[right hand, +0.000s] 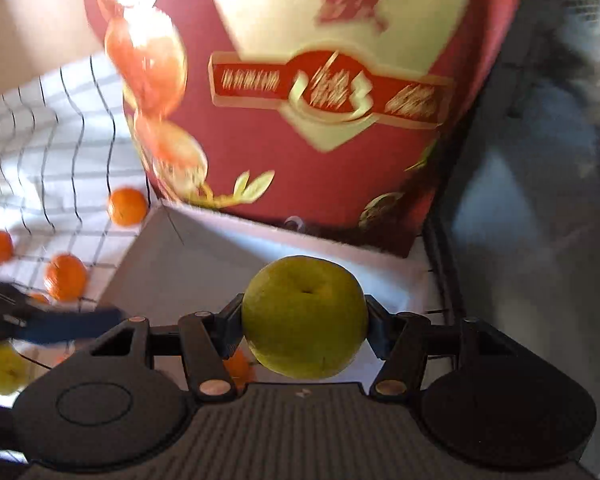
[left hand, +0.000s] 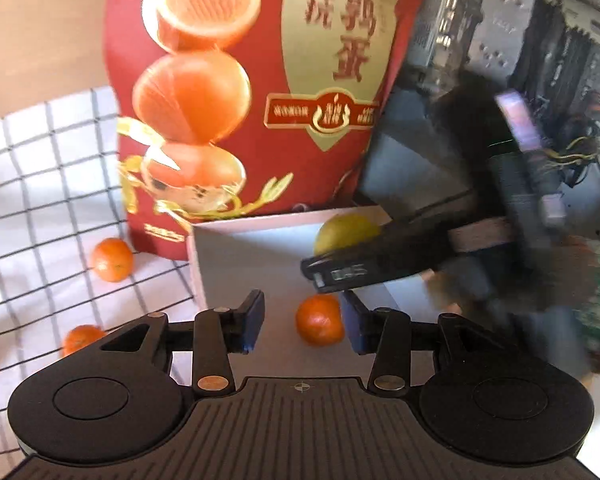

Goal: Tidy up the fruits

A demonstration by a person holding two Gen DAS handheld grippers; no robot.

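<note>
Green pear (right hand: 305,316), at the lower centre of the frame, is pinched by the right gripper (right hand: 304,320) over the white box (right hand: 188,256), probably to drop it in, while the left gripper (left hand: 302,322) hangs spread beside an orange (left hand: 319,320) in the box.

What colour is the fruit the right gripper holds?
Yellow-green fruit, clearest in the right wrist view, clamped in the right gripper.

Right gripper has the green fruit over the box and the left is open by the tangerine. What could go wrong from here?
1. The right gripper pinches the round green fruit only at its sides, so it may slip and land on the tangerine in the box.
2. Both grippers crowd the box; the open left gripper may bump the right one.
</note>
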